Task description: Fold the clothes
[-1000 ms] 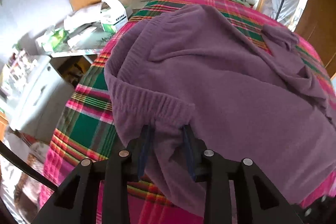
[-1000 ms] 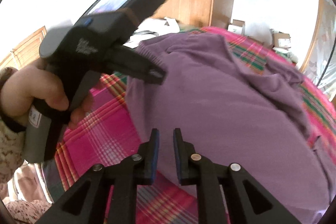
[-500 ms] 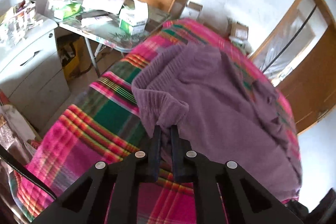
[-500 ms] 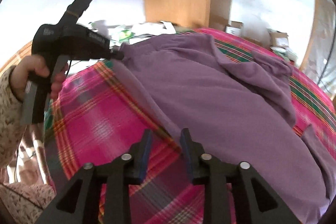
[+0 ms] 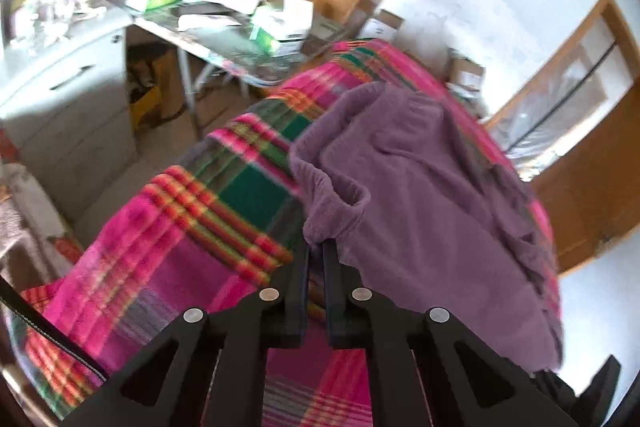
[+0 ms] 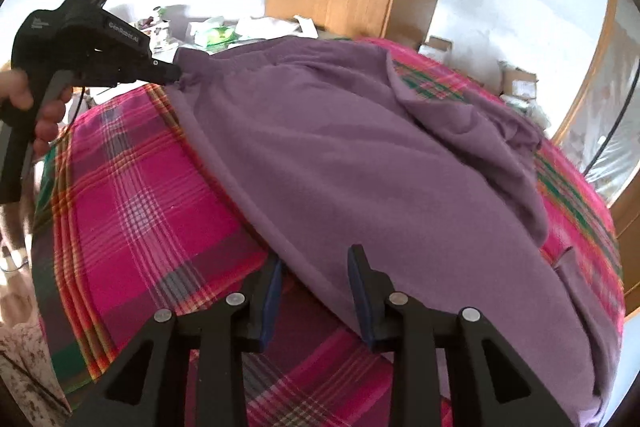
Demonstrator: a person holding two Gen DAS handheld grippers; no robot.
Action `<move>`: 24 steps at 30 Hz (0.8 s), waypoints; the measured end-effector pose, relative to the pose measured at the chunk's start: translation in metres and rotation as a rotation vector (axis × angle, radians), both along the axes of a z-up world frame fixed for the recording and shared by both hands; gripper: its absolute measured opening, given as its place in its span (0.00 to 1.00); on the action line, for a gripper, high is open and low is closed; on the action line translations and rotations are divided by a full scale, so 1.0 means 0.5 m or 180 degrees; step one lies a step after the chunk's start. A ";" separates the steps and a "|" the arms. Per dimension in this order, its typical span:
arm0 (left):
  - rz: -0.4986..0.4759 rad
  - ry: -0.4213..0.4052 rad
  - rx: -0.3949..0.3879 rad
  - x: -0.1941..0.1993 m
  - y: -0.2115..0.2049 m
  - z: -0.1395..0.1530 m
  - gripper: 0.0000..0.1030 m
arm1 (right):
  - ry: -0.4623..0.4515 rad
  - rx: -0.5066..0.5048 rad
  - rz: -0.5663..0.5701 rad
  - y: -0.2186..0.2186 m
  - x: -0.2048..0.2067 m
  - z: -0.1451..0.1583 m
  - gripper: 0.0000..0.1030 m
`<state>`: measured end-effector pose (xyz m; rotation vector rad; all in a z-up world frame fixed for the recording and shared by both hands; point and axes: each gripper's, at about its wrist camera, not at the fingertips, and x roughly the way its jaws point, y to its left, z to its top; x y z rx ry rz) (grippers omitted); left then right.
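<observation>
Left tool [image 5: 316,247] pinching waistband corner of purple garment [image 6: 360,155] on plaid bed [image 6: 132,203]; right tool [image 6: 314,267] spread w/ garment's edge between, pads not touching.

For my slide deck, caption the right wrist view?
Left gripper pinches purple garment's waistband; open right gripper straddles its edge on plaid blanket.

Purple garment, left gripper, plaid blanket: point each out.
purple garment [image 6: 360,163], right wrist view, on its flat middle panel.
left gripper [image 6: 170,71], right wrist view, at its tip, shut on the garment's waistband corner.
plaid blanket [image 6: 136,211], right wrist view, on bare pink plaid left of the garment.
</observation>
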<state>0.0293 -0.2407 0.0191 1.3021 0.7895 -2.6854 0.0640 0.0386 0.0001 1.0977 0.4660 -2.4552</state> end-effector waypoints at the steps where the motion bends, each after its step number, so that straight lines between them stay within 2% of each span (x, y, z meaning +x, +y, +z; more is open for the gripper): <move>1: -0.0038 -0.0010 0.0019 -0.001 0.003 -0.004 0.08 | -0.0012 0.0004 0.0011 -0.001 0.000 -0.001 0.32; 5: -0.0059 -0.0150 0.0283 0.000 0.002 -0.030 0.24 | -0.0067 -0.0051 0.0034 0.003 -0.004 0.000 0.32; 10: -0.0086 -0.0130 0.0352 -0.004 0.002 -0.032 0.30 | -0.0163 -0.0190 -0.0048 0.012 -0.010 0.000 0.32; 16: -0.0030 -0.0196 0.0440 -0.033 -0.007 -0.033 0.30 | -0.0157 -0.0174 -0.0056 0.011 -0.010 0.001 0.32; 18: 0.0026 -0.0194 0.0549 -0.039 -0.016 -0.035 0.30 | -0.0152 -0.0171 -0.0074 0.010 -0.008 0.001 0.30; 19: 0.0103 -0.0191 0.0670 -0.041 -0.026 -0.039 0.27 | -0.0149 -0.0170 -0.0085 0.010 -0.007 0.002 0.27; 20: 0.0177 -0.0215 0.0761 -0.043 -0.034 -0.043 0.21 | -0.0132 -0.0145 -0.0099 0.009 -0.006 0.002 0.13; 21: 0.0199 -0.0227 0.0794 -0.046 -0.040 -0.046 0.18 | -0.0109 -0.0110 -0.0113 0.008 -0.004 0.002 0.07; 22: 0.0201 -0.0224 0.0830 -0.049 -0.044 -0.050 0.12 | -0.0098 -0.0092 -0.0122 0.008 -0.002 0.002 0.05; 24: 0.0215 -0.0197 0.0867 -0.046 -0.048 -0.054 0.09 | -0.0079 -0.0070 -0.0110 0.008 0.007 0.004 0.02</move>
